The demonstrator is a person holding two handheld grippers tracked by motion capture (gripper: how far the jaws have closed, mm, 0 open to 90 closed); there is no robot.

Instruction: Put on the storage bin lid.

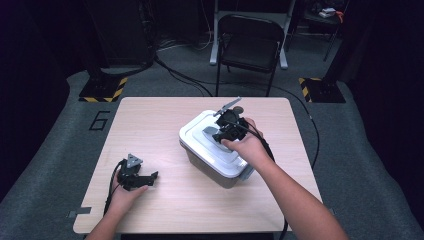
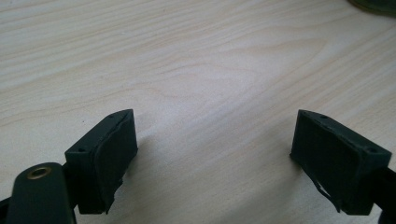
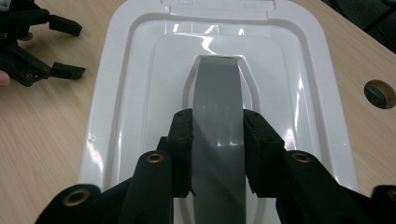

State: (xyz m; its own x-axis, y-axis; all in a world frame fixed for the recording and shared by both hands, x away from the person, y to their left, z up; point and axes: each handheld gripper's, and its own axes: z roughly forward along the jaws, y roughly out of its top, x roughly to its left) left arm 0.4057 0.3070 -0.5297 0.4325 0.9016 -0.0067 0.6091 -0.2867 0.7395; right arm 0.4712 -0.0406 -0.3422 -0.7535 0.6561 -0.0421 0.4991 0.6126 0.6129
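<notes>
Right gripper view: the grey handle of the box's unlifted white lid is clamped by the right tool, while the left tool is rested wide apart on the surface.

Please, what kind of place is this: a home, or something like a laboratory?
Probably a recording studio or lab, not a home: dark surroundings, cables across the grey carpet, hazard-striped stand bases, and a number 6 marked beside the wooden table.

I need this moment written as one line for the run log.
right gripper: shut on grey handle of white lid | left gripper: open, above table | storage box: lid on
</notes>
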